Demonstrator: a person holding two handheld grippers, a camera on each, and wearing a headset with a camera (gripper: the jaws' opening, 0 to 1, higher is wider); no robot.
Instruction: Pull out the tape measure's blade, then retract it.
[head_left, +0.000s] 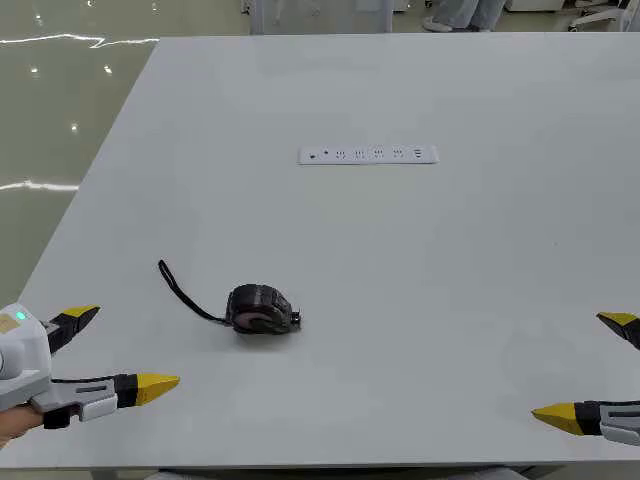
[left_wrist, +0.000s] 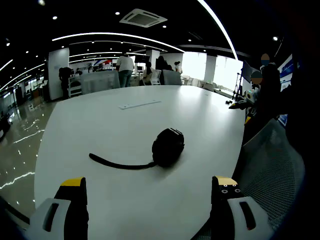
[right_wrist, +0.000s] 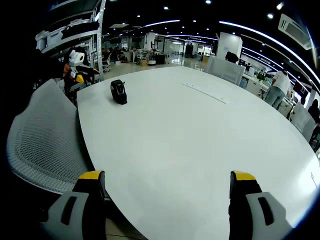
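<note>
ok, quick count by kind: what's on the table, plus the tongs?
Tape measure: 1
Power strip: 1
Tongs: 2 (left tongs, right tongs), both open and empty
Total: 4

Right gripper: body cut off by the head view's right edge, just the jaw tips in. Left gripper: body partly cut at the left edge. Tape measure, toward the counter's near-left corner: case markings too small to read. Power strip: socket types too small to tell.
</note>
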